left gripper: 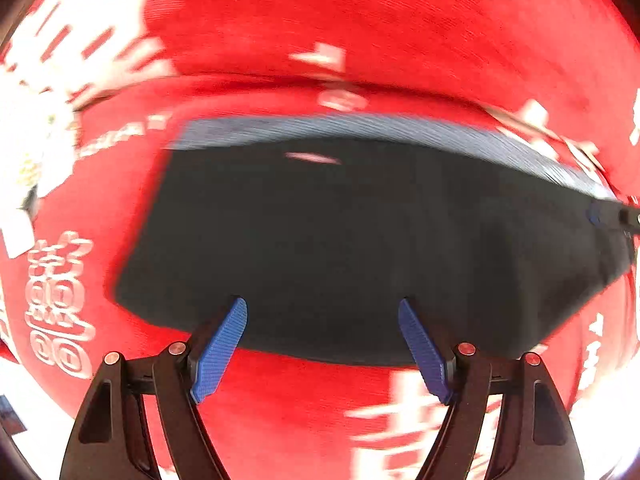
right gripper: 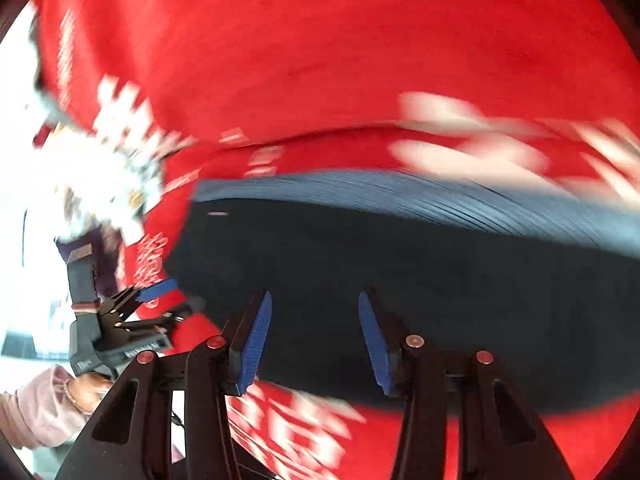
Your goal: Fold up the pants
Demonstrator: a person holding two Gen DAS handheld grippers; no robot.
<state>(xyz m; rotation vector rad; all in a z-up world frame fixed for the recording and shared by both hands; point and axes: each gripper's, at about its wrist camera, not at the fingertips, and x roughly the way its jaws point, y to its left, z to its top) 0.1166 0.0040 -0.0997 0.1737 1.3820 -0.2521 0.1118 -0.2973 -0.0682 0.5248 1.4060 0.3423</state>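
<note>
1. On the red cloth with white lettering (left gripper: 360, 20), the folded dark navy pants (left gripper: 340, 240) lie flat, ribbed blue waistband (left gripper: 360, 128) on the far edge.
2. Left tongs (left gripper: 322, 312) hang wide and empty above the near edge.
3. Right tongs (right gripper: 316, 304) are partly apart, empty too, so I'd guess the fold was just let go.

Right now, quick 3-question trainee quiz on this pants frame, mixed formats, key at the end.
1. True or false: the left gripper has cloth pinched between its blue pads.
2. What do the dark pants lie on? A) bare wood B) red cloth with white characters C) a grey mat
3. Fill in: along the far edge of the pants runs a ribbed ____ band.

Key:
1. False. Both it and the right gripper have nothing between their pads.
2. B, the red cloth.
3. Blue-grey; it looks like the waistband, though blur hides detail.
</note>
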